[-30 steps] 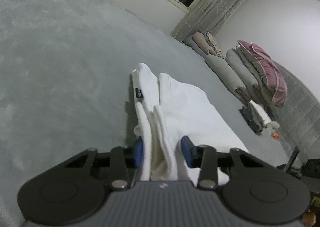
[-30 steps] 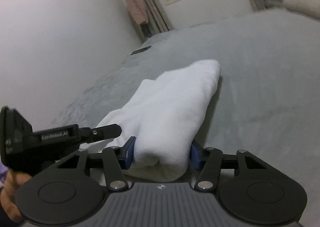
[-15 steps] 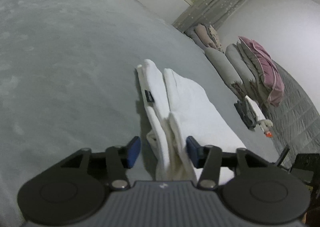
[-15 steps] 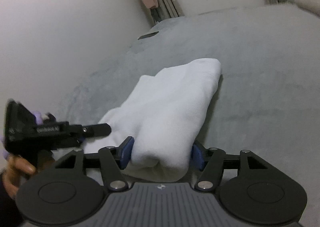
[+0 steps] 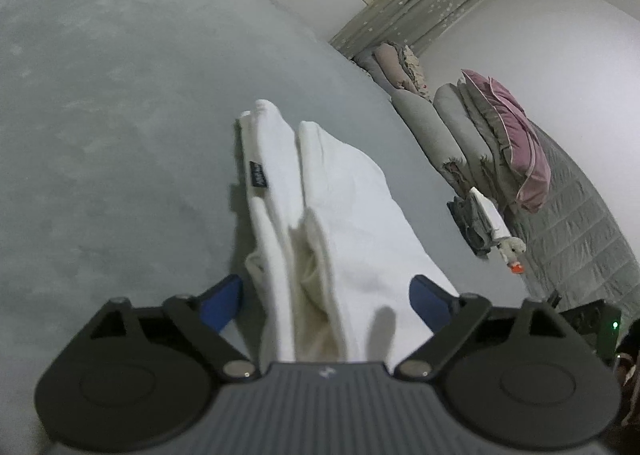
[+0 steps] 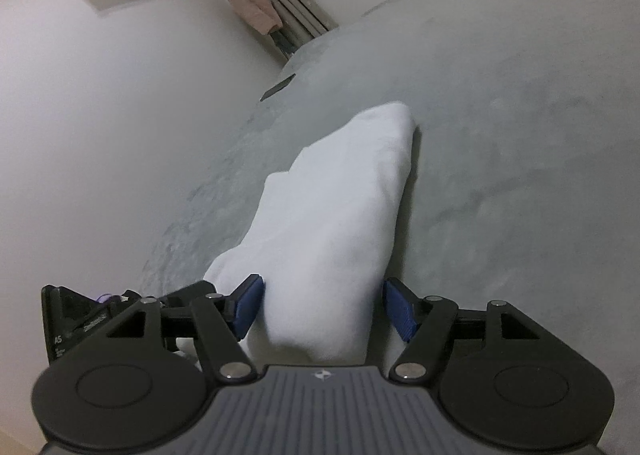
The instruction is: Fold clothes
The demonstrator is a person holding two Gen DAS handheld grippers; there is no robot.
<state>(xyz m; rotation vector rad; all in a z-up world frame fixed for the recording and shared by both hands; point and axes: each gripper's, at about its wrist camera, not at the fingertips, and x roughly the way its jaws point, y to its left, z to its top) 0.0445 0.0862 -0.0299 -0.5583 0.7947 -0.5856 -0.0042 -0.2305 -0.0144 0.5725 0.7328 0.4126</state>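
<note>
A grey bed (image 5: 100, 115) fills most of both views. On it lies the folded white garment (image 5: 340, 207), a long bundle running from the 6 o'clock edge of each view up toward 12 o'clock, its layered edges and a small dark label (image 5: 258, 178) showing in the left wrist view. At 3 o'clock of that view, grey and pink pillows (image 5: 500, 135) are stacked against the wall. The left tongs (image 5: 326, 301) are released, blue pads spread wide on either side of the garment's near end. The right tongs (image 6: 322, 311) are also released, the left pad touching the cloth, the right pad just apart. A dark flat object (image 6: 278, 87) lies at 11 o'clock.
</note>
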